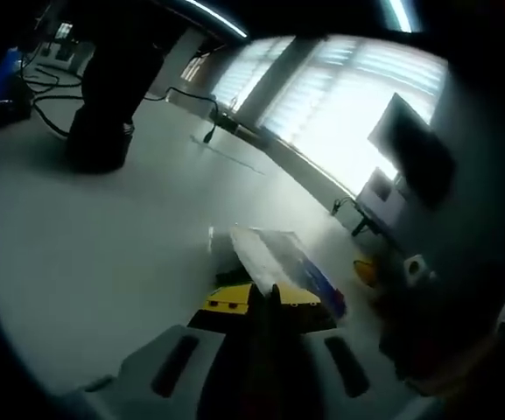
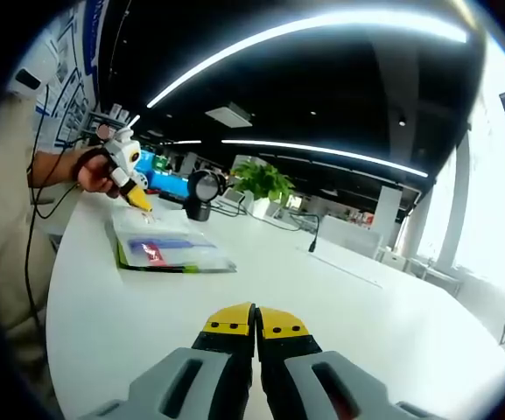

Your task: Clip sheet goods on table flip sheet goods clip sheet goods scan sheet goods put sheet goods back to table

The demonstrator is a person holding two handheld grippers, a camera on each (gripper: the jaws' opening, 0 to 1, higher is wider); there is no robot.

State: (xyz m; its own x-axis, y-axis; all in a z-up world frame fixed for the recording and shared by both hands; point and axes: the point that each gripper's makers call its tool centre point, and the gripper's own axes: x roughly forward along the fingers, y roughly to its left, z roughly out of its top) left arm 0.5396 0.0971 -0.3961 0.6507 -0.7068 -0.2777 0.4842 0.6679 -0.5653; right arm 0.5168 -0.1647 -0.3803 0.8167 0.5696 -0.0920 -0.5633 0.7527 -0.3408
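The sheet goods are a flat clear plastic packet (image 2: 171, 249) with a blue and red print, lying on the white table (image 2: 357, 306). In the left gripper view the packet (image 1: 274, 255) starts right at my left gripper (image 1: 268, 297). Its yellow-tipped jaws are closed together on the packet's near edge. The right gripper view shows that left gripper (image 2: 138, 203) from the side, held by a hand, its tips down on the packet's far corner. My right gripper (image 2: 255, 319) is shut with nothing in it, low over the table, well short of the packet.
A black stand (image 1: 103, 105) with cables (image 1: 46, 96) is at the table's far left. A dark monitor (image 1: 410, 144) stands by the bright windows. A black round device (image 2: 201, 191), a plant (image 2: 265, 179) and a cable (image 2: 313, 236) lie beyond the packet. The person's sleeve (image 2: 7, 227) borders the left.
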